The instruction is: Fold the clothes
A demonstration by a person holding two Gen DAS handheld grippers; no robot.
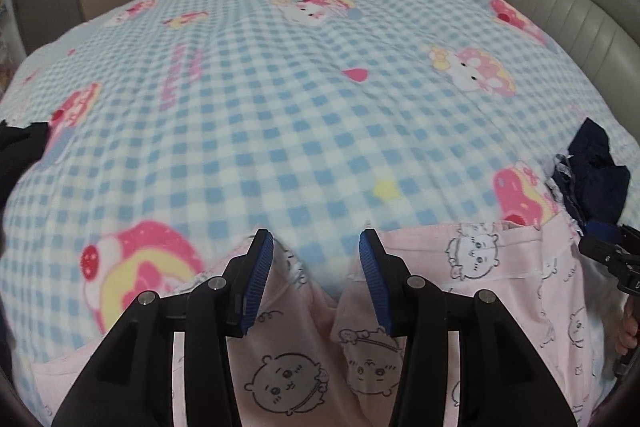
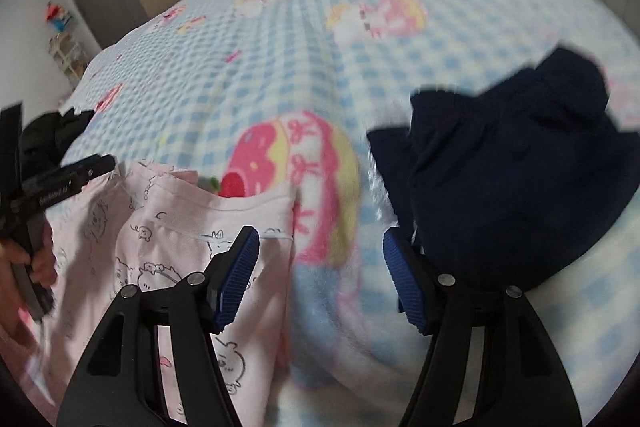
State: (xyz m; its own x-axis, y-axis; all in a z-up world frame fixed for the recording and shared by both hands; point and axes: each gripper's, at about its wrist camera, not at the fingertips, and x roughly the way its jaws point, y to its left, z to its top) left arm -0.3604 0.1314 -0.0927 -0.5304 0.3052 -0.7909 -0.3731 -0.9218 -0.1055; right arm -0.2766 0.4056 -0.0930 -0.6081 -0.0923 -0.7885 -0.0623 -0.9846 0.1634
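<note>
Gaping wide with nothing between their blue pads, both sets of jaws stand released over the near end of the pink garment (image 1: pixel 304 367), which serves as the landmark for what follows. The left gripper (image 1: pixel 316 279) hovers above the garment's far edge, where two pink panels part in a notch and the checked blanket (image 1: pixel 280 87) shows through; the right gripper (image 2: pixel 320 279) hangs past the garment's right border, its left pad (image 2: pixel 236 279) over pink cloth and its right pad close against a navy garment (image 2: pixel 512 163) bunched just right of the pink one. The likeliest trouble, judged from this, is a mixed pinch: if the right jaws close where they are, they could gather fleecy blanket pile or a fold of the navy piece along with, or instead of, the pink hem. The left jaws straddle the notch, so closing there might catch only one panel or only blanket, leaving a lopsided fold. Soft bedding under thin cloth would also let the fabric slide and wrinkle when dragged. The right-wrist view is blurred, so how near the pads are to the cloth cannot be told. A hand (image 2: pixel 36 259) grips the left tool's handle at the pink garment's left side, and both tools point away from the person across the bed.
</note>
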